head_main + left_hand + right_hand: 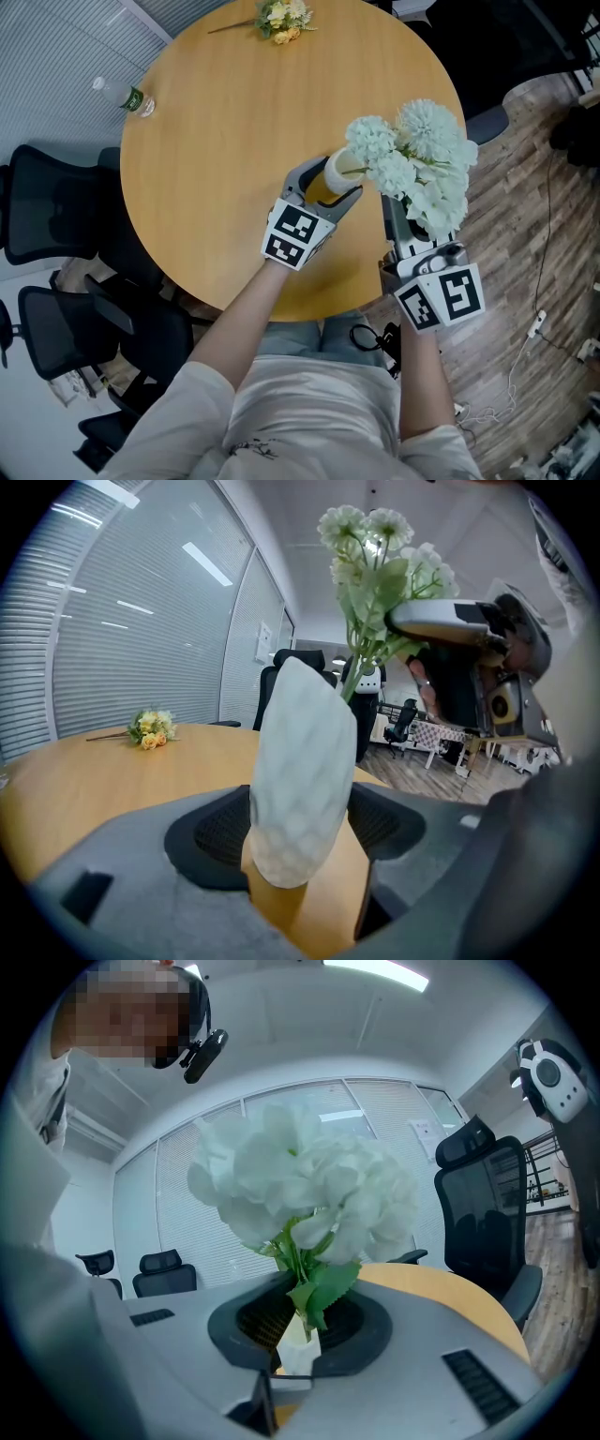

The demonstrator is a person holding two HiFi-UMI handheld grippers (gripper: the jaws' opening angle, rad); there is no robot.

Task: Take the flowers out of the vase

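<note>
The flowers (417,159) have their stems in the white vase (339,169), and the right gripper (401,208) pinches those stems just above the vase's mouth. The left gripper (330,185) clamps the vase's body over the table (216,141). A yellow bouquet (282,19) lies well apart at the far edge.

tabletop (216,169): round, light wood.
vase (337,169): white, toward the near right edge.
yellow bouquet (282,19): lying at the far edge, well beyond the vase.
bottle (124,97): clear, green-labelled, at the left edge, well left of the vase.

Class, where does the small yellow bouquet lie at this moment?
In the head view, the yellow bouquet lies at the round table's far edge, well apart from the vase.
</note>
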